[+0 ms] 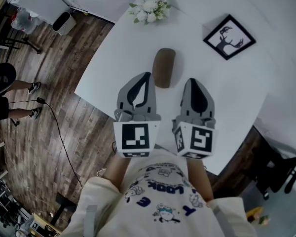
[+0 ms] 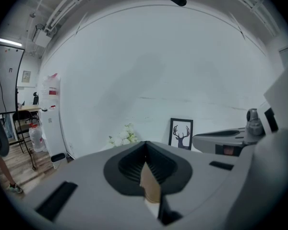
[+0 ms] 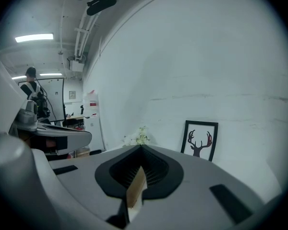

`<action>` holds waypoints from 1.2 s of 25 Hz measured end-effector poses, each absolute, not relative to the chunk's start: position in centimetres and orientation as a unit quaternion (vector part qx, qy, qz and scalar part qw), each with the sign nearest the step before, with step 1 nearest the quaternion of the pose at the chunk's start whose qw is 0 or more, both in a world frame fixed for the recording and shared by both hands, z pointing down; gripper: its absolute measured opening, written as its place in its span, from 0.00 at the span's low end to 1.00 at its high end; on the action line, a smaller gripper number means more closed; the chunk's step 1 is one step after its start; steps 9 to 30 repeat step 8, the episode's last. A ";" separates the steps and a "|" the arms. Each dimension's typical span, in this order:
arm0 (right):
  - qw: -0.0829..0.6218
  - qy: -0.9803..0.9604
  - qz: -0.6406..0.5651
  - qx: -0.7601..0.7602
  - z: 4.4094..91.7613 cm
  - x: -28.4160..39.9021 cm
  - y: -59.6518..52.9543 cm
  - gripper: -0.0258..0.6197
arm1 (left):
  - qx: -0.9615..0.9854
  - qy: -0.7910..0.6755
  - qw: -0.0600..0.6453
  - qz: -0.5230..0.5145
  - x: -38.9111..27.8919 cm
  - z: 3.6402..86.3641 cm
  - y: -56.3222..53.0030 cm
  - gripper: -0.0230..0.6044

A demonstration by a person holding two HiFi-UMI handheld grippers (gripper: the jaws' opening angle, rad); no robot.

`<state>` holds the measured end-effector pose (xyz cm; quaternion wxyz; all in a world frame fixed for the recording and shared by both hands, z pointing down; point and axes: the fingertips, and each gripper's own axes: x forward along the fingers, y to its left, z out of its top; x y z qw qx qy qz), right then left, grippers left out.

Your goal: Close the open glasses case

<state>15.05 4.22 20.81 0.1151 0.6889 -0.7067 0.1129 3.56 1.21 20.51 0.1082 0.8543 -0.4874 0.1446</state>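
A brown oblong glasses case [image 1: 164, 67] lies on the white round table [image 1: 237, 98], its top smooth with no open inside showing. My left gripper [image 1: 147, 75] hovers just left of the case's near end, jaws shut with nothing in them. My right gripper [image 1: 193, 81] hangs to the case's right, also shut and empty. In the left gripper view the jaws [image 2: 145, 143] meet at the tip, and a tan sliver shows through the slit below. The right gripper view shows the same at its jaws [image 3: 140, 146].
White flowers [image 1: 150, 6] stand at the table's far edge, and a black-framed deer picture [image 1: 229, 37] sits at the far right. The table's left edge drops to a wooden floor [image 1: 49, 132] with a cable. A person's legs [image 1: 10, 98] are at the far left.
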 end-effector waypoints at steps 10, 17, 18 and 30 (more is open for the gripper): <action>0.117 -0.705 0.119 0.690 21.1 15.1 4.5 0.04 | 0.853 -0.490 0.108 0.144 3.4 20.4 1.3 0.04; 0.117 -0.705 0.119 0.690 21.1 15.1 4.5 0.04 | 0.853 -0.490 0.108 0.144 3.4 20.4 1.3 0.04; 0.117 -0.705 0.119 0.690 21.1 15.1 4.5 0.04 | 0.853 -0.490 0.108 0.144 3.4 20.4 1.3 0.04; 0.117 -0.705 0.119 0.690 21.1 15.1 4.5 0.04 | 0.853 -0.490 0.108 0.144 3.4 20.4 1.3 0.04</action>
